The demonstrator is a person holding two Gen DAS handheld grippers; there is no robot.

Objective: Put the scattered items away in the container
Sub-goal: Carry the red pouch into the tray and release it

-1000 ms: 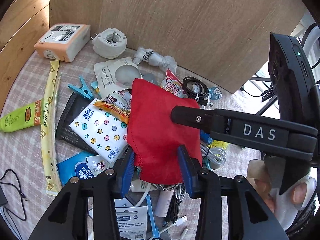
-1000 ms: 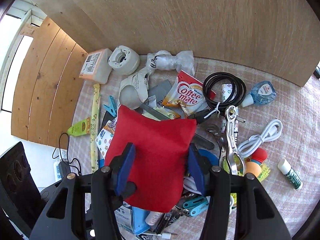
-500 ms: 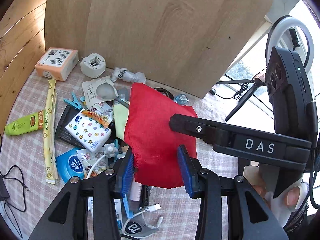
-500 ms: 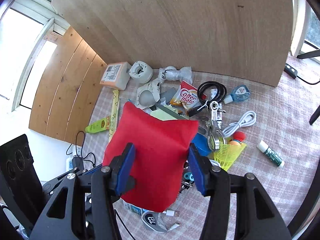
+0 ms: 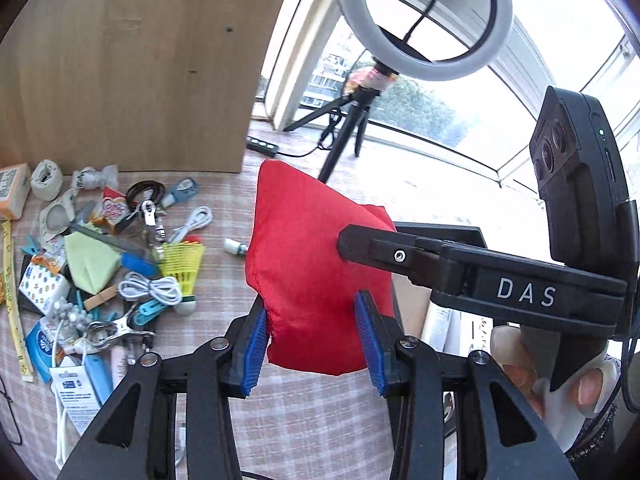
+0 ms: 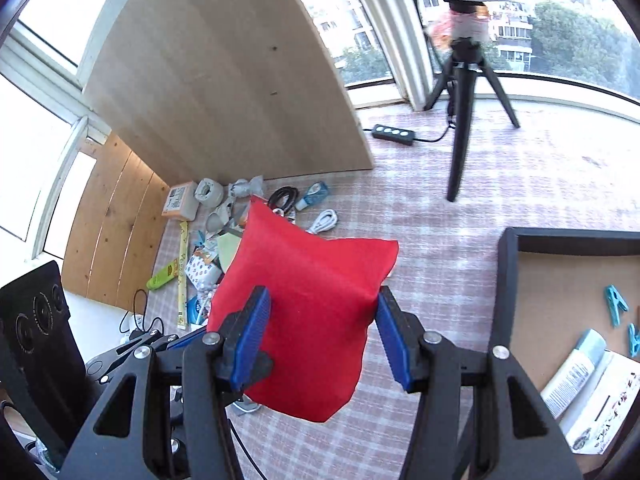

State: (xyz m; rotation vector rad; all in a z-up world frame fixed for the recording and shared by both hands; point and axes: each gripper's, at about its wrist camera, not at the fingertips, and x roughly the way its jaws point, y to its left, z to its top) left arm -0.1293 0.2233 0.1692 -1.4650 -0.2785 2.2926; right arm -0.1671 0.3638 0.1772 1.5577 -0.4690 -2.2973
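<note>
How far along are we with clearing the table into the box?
Early. Done: the box holds only a few things, among them blue clothespins and a tube. In hand: both the left gripper and the right gripper grip the red cloth pouch, lifted off the table beside the box. Left: most of the clutter pile, cables, packets and clips, lies on the checked tablecloth.

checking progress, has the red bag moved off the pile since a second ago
Yes. The red bag has left the pile behind on the left, moving toward the tray at right.
</note>
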